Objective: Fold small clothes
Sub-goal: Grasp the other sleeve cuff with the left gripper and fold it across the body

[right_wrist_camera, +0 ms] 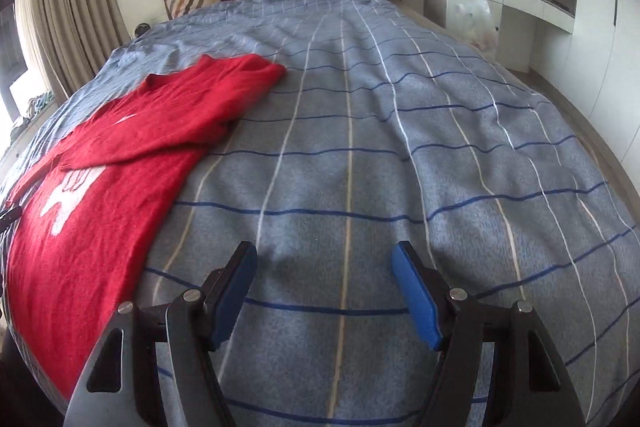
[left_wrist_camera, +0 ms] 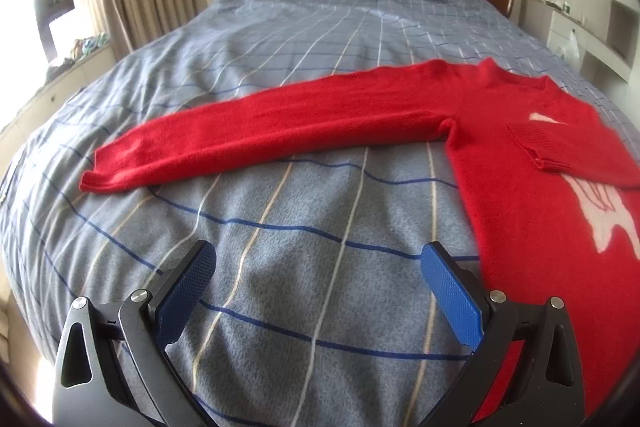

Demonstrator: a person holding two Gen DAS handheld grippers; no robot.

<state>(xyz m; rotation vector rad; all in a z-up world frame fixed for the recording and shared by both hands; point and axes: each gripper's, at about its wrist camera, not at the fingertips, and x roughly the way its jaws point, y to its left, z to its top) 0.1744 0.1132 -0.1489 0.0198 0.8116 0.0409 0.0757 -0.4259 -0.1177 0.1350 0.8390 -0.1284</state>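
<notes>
My left gripper (left_wrist_camera: 318,269) and right gripper (right_wrist_camera: 324,267) both hang with jaws apart and empty above the bed (right_wrist_camera: 360,147). The red sweater (left_wrist_camera: 520,155) lies flat on the blanket: one sleeve outstretched, the other folded across its chest.

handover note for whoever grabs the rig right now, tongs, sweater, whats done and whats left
Left tongs: open, empty, over bare bedspread beside the sweater's hem side.
Right tongs: open, empty, over the bedspread on the sweater's other side.
Red sweater: flat on the bed, front with white design up.
Done: one sleeve already folded across the chest, cuff lying on the body.
Left: the other sleeve is stretched straight out to the side; fold it in, then fold the body. Probably the left tongs take that cuff, since it lies on their side.
</notes>
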